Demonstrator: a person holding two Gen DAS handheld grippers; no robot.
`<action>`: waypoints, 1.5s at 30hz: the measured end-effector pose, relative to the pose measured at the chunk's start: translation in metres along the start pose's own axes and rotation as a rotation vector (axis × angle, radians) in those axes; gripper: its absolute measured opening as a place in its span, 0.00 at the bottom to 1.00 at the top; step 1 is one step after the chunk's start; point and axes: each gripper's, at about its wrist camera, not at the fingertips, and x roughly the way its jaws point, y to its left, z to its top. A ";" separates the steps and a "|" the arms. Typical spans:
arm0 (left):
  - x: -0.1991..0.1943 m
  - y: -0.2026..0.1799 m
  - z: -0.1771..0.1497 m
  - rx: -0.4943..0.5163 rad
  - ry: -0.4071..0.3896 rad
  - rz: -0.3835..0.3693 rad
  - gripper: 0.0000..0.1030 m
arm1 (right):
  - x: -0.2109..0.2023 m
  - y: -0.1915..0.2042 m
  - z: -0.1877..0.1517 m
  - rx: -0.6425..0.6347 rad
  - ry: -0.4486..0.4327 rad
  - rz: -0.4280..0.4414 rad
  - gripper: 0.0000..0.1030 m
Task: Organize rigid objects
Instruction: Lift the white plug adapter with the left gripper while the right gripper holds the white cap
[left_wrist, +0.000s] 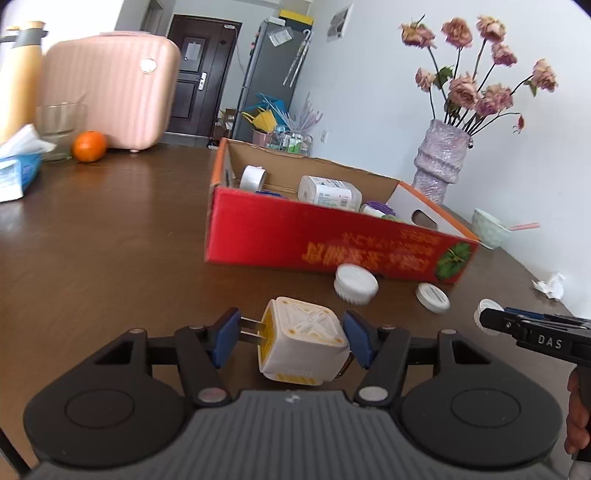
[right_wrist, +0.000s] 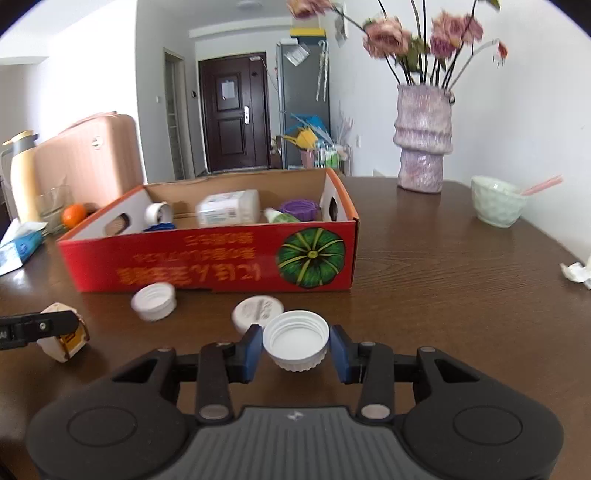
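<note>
Left gripper (left_wrist: 291, 341) clamped on white-and-yellow plug adapter (left_wrist: 304, 341), lifted above brown counter (left_wrist: 110, 240). Red cardboard box (right_wrist: 207, 258) at counter middle, holding tape roll (right_wrist: 159, 213), white bottle (right_wrist: 229, 207), purple item. Two white caps (right_wrist: 153, 301) loose on counter, just before box. Right gripper (right_wrist: 295, 347) clamped on white jar lid (right_wrist: 295, 343), open side up.
</note>
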 end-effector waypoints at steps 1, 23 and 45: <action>-0.012 0.000 -0.006 0.002 -0.012 0.003 0.60 | -0.009 0.004 -0.004 -0.015 -0.008 -0.010 0.38; -0.107 0.000 -0.064 0.045 -0.040 0.061 0.79 | -0.134 0.053 -0.072 -0.056 -0.115 0.044 0.38; -0.074 0.029 -0.037 0.192 0.000 0.007 0.94 | -0.106 0.049 -0.078 -0.036 -0.065 0.063 0.38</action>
